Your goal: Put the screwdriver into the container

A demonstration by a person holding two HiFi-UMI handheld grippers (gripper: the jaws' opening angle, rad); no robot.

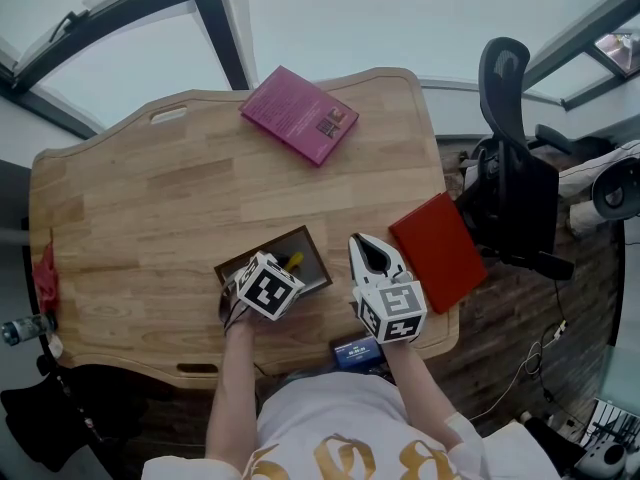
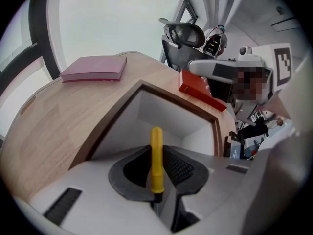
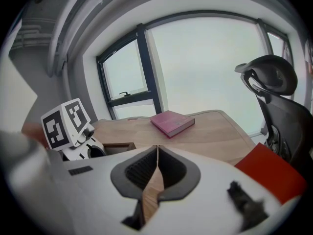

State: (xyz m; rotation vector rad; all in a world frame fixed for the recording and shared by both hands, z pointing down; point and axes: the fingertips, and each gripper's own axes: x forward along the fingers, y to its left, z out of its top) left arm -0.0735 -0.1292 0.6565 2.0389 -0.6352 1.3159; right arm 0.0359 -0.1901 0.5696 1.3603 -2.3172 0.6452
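Screwdriver (image 2: 156,140) was clamped in the left gripper (image 2: 157,152), its long axis running along the jaws and its yellow handle end pointing down into the open container (image 2: 161,112) directly below. Right gripper (image 3: 157,153) was closed, empty, beside the container.

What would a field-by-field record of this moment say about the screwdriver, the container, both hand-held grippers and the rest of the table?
left hand-held gripper: shut on the screwdriver
screwdriver: yellow handle pointing into the container, not yet released
container: brown rim, white inside, open top
right hand-held gripper: shut, empty, to the right of the container
table: wooden
also on table: pink book; red book
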